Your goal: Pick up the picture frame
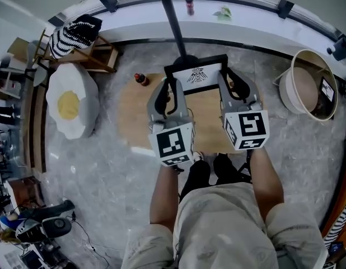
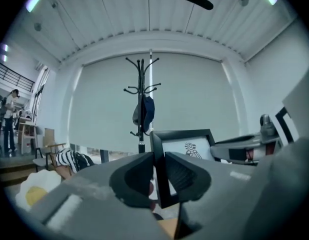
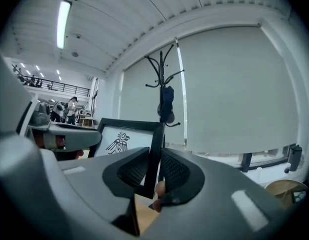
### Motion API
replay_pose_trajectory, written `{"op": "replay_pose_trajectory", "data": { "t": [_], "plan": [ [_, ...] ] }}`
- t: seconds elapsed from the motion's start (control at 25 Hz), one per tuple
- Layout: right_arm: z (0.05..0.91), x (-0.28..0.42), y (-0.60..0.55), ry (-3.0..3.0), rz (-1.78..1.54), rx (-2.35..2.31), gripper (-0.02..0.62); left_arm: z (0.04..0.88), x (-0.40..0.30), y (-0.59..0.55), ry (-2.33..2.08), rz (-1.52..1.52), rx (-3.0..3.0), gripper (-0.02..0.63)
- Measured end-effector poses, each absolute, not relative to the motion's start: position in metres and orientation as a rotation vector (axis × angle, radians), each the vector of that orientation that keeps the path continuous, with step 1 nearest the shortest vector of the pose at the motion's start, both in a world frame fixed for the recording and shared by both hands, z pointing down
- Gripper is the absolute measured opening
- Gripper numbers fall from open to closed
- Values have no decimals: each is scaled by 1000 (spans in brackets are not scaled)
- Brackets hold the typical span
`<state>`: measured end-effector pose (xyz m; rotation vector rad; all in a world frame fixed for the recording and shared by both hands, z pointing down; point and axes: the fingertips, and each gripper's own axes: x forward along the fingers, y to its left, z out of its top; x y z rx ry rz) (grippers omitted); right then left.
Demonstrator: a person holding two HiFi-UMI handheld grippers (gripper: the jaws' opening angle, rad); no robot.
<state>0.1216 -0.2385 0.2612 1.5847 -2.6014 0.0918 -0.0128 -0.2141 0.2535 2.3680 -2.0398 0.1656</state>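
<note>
The picture frame [image 1: 196,73] has a black rim and a white sheet with a dark bird emblem. It is held upright in the air above the round wooden table [image 1: 134,114], between my two grippers. My left gripper [image 1: 168,91] is shut on the frame's left rim, and in the left gripper view the rim [image 2: 159,159] stands pinched between the dark pads of that gripper [image 2: 158,176]. My right gripper [image 1: 229,86] is shut on the right rim. In the right gripper view the frame [image 3: 125,140] shows edge-on in the right gripper [image 3: 153,171].
A small dark bottle [image 1: 141,79] lies on the table's far left. A black coat stand [image 1: 173,21] rises just behind the frame. An egg-shaped cushion [image 1: 71,102] and a wooden chair [image 1: 100,58] are at the left, and a round basket [image 1: 307,86] at the right.
</note>
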Motion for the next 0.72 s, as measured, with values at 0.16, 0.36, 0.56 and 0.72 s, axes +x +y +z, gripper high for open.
{"op": "replay_pose_trajectory", "data": {
  "t": [0.16,0.36,0.56,0.72],
  "plan": [
    [211,125,-234,-2674,-13,1630,74,204,-8,-208,-2113,82,2410,83],
    [157,126,-226,-2737,-159,1655,72,153,-9,-197,-2186,-16,2452,83],
    [108,126,-213,-2829,-268,1683,72,102,-8,-182,-2271,-90,2514,83],
    [77,123,-202,-2876,-376,1696,72,70,-11,-170,-2335,-165,2538,83]
  ]
}}
